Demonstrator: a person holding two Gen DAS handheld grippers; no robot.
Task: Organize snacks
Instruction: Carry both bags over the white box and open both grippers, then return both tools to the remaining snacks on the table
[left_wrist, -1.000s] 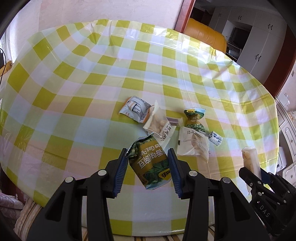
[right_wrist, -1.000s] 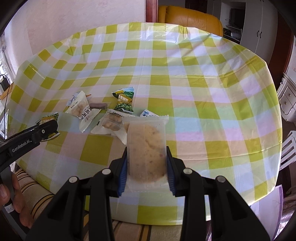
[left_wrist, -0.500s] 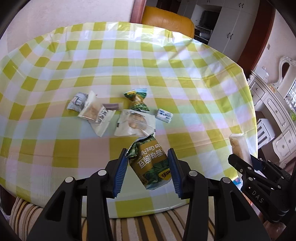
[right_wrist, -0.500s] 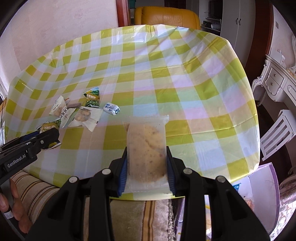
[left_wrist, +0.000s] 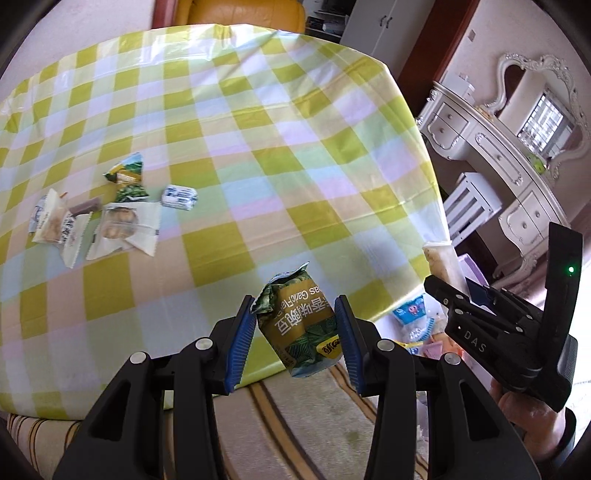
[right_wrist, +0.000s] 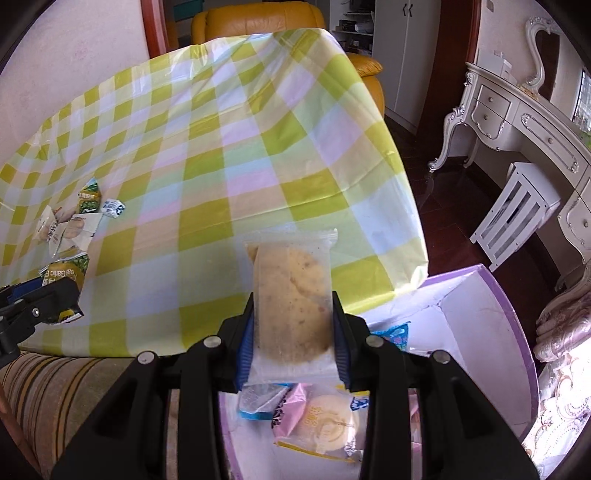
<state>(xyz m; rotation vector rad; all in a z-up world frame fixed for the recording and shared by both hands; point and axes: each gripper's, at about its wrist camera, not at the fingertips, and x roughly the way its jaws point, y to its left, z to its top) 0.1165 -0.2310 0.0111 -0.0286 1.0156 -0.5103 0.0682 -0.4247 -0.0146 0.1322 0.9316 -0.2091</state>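
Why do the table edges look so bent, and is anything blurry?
Fisheye lenses bow the checked tablecloth in both wrist views; left view stays sharp on the green packet; right view has window glare at lower right, washing out the purple box rim.

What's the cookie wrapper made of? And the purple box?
Cookie wrapper: probably thin frosted plastic film; the cookie shows through and the top edge is crimped. Purple box: looks like cardboard, matte white inside with a lilac rim, though coated paper is possible.

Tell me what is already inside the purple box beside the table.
The purple box holds wrapped snacks: a round yellow cake, a pink packet and blue-and-white packets. The right gripper and its cookie packet cover the rest.
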